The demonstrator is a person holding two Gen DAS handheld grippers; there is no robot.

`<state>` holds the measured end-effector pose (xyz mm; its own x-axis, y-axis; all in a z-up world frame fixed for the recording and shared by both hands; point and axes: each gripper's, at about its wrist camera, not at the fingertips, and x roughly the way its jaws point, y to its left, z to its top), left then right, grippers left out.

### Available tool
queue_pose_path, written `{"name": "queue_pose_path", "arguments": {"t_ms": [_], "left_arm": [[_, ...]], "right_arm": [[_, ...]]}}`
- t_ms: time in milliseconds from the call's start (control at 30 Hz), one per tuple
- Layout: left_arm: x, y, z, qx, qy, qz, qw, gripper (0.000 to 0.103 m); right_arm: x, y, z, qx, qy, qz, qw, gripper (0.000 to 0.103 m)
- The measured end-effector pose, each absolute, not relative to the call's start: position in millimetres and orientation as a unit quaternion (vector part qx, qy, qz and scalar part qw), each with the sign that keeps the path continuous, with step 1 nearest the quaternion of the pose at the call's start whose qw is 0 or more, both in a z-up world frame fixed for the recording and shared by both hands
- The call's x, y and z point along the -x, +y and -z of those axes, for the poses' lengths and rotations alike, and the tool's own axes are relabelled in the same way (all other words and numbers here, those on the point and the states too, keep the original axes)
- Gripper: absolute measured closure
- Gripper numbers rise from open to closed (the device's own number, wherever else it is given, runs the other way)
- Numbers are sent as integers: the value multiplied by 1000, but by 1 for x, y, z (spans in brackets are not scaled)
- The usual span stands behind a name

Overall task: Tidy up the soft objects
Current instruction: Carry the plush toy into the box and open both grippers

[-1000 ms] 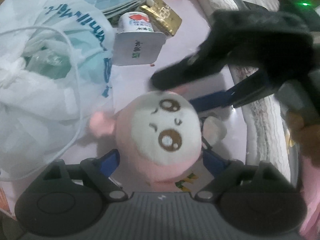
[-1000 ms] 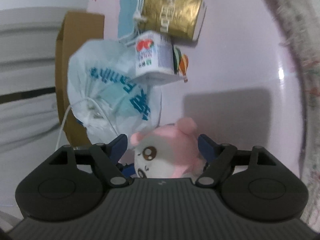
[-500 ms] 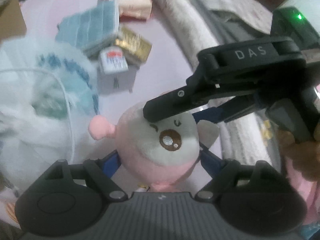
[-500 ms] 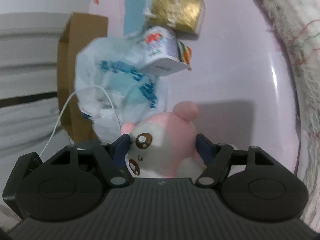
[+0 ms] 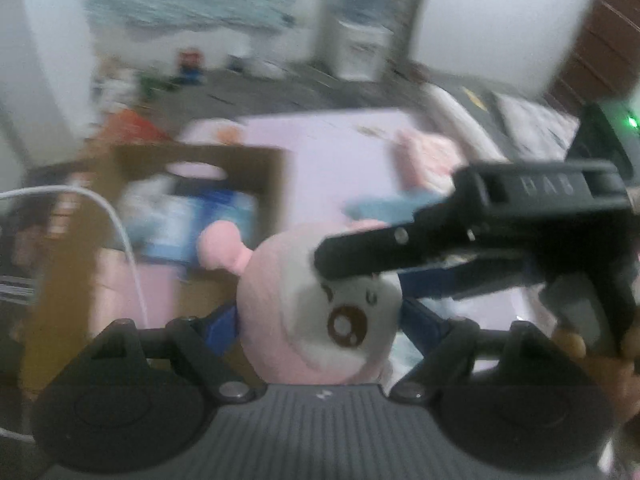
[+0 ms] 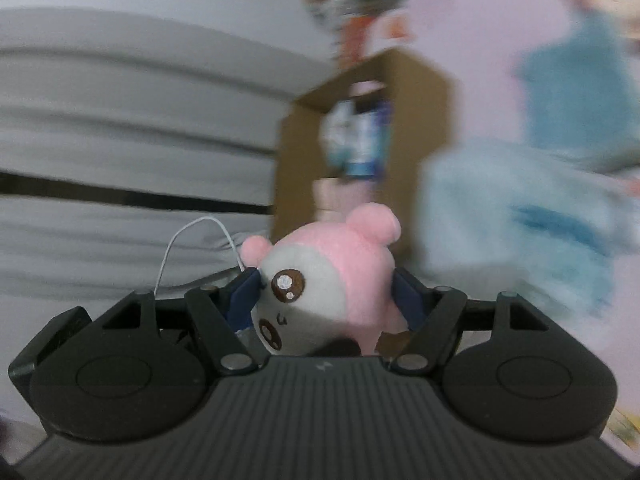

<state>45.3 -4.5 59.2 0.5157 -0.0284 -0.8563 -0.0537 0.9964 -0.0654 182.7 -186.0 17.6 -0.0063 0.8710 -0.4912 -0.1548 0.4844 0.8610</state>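
Note:
A pink plush toy (image 5: 304, 312) with a white face and brown eyes is held off the table between both grippers. My left gripper (image 5: 316, 320) is shut on its sides. My right gripper (image 6: 324, 296) is shut on the same plush toy (image 6: 332, 276); its black body (image 5: 500, 220) reaches in from the right in the left wrist view and presses on the toy's face. An open cardboard box (image 5: 192, 216) with items inside stands just beyond the toy, also in the right wrist view (image 6: 360, 136).
A thin white cord (image 5: 120, 224) loops at the left. A white and blue plastic bag (image 6: 528, 216) and a blue cloth (image 6: 576, 92) lie on the pink tabletop (image 5: 340, 152). A water dispenser (image 5: 360, 28) stands by the far wall. Both views are motion-blurred.
Both grippers lifted the plush toy off the table and swung it toward the cardboard box. The bag, yogurt cup and gold packet have left the left wrist view.

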Motion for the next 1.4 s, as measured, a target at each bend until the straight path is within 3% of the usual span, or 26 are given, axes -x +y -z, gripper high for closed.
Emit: {"name": "queue_pose_path", "arguments": {"t_ms": [267, 567, 1000, 1333, 1400], "left_arm": [[-83, 111, -11, 55, 486, -61, 870, 17], [-97, 162, 65, 116, 516, -38, 848, 17], [-109, 142, 104, 72, 544, -25, 835, 17], [-103, 130, 96, 41, 542, -25, 839, 16], [-104, 129, 94, 37, 535, -26, 843, 11]], "right_arm": [[-227, -25, 7, -242, 582, -459, 626, 31], [-246, 53, 55, -133, 621, -430, 641, 29], [-254, 58, 73, -82, 613, -386, 684, 25], [-265, 11, 44, -165, 565, -372, 718, 23], [-265, -1, 41, -188, 560, -370, 717, 23]]}}
